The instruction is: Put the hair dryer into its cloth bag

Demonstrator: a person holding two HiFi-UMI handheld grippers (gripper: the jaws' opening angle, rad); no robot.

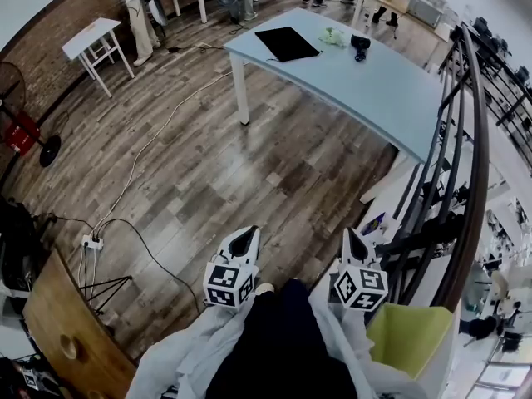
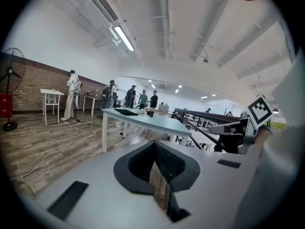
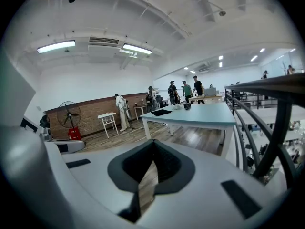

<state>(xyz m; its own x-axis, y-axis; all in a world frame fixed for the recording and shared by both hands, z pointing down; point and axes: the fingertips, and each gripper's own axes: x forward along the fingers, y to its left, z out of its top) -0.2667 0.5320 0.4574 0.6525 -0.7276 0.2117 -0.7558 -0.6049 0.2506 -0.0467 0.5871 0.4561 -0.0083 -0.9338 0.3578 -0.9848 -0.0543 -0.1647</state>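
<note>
Far ahead stands a light blue table (image 1: 366,77). On it lie a small black hair dryer (image 1: 360,46), a flat black rectangular piece (image 1: 287,42) and a pale green crumpled cloth (image 1: 334,36); which of these two is the bag I cannot tell. My left gripper (image 1: 245,239) and right gripper (image 1: 355,243) hang side by side over the wooden floor, well short of the table, both shut and empty. The left gripper view has the table (image 2: 143,120) beyond the shut left gripper (image 2: 154,151). The same table (image 3: 200,116) and dryer (image 3: 187,106) appear past the shut right gripper (image 3: 153,149).
A dark metal railing (image 1: 453,165) runs along the right. A small white table (image 1: 91,40) and a red-based fan (image 1: 21,131) stand at the left. A power strip with cables (image 1: 91,242) lies on the floor, and a wooden cabinet (image 1: 66,331) stands near it. People stand at the back.
</note>
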